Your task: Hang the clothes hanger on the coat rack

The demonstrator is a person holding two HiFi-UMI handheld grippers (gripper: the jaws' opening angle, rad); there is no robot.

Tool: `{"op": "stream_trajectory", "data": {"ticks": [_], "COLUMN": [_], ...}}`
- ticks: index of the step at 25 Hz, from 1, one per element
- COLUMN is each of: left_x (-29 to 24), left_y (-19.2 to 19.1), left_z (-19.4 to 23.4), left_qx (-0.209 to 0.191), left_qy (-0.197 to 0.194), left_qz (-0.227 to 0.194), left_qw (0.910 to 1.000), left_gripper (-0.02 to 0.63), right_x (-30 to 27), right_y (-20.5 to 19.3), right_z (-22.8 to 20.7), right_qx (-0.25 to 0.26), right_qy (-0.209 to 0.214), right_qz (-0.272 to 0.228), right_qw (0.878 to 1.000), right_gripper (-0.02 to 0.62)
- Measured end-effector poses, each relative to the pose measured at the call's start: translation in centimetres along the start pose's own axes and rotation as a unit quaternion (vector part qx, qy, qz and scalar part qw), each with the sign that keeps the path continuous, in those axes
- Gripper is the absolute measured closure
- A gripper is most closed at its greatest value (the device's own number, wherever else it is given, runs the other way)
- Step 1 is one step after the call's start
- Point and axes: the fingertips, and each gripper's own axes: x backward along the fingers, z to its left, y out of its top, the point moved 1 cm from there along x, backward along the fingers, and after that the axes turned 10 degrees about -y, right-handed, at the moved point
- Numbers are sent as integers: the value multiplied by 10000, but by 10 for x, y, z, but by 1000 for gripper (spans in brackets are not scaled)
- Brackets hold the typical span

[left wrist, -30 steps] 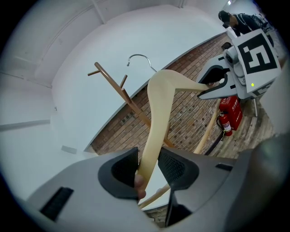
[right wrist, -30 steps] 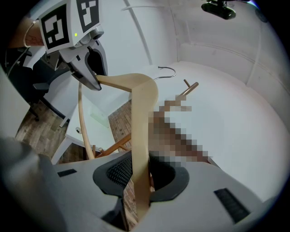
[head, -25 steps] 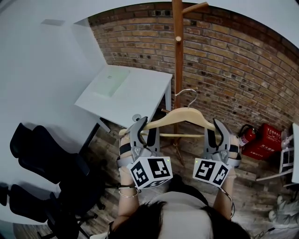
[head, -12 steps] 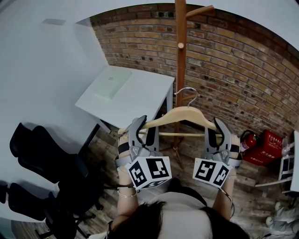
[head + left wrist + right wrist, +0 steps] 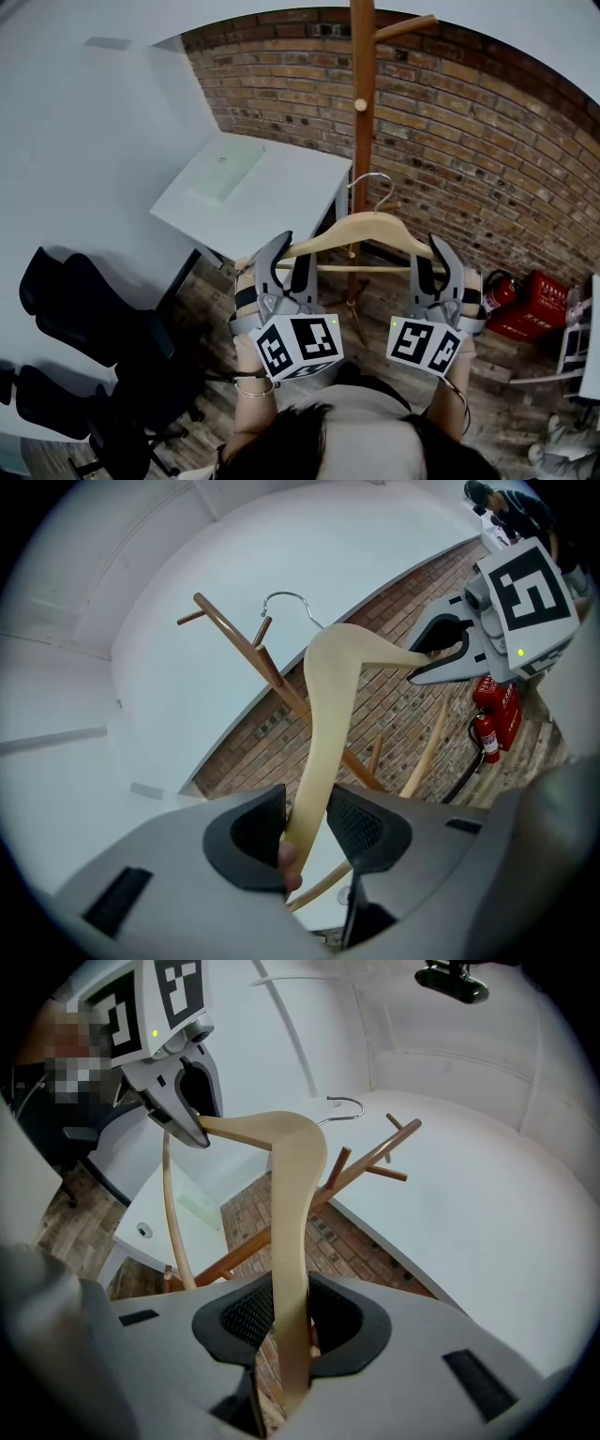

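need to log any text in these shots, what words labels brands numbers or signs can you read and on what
No text in these pictures can be read.
On the fire extinguisher: the label is too small to read.
On the red box beside it: any print is too small and blurred.
On the marker cubes: black and white square patterns only, no letters or numbers.

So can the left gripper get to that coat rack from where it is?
Probably yes: nothing shows between the left gripper and the coat rack ahead; the table sits to one side. Its jaws are shut on the hanger, though.
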Motion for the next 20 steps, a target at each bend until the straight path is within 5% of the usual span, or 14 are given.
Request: {"op": "stream_trajectory", "data": {"ticks": [20], "left_x": [-37], "left_y": [5], "left_z": [22], "left_qx": [37], "left_qy": [273], "left_qz": [208], "left_qw": [9994], "left_gripper": [464], "right_x": [-55], "right_y": [0], "right_z": [0], "right_qx": [-55], "right_qy": [187], "right_qz": [-310], "right_qw": [9993], "right_gripper": [485]}}
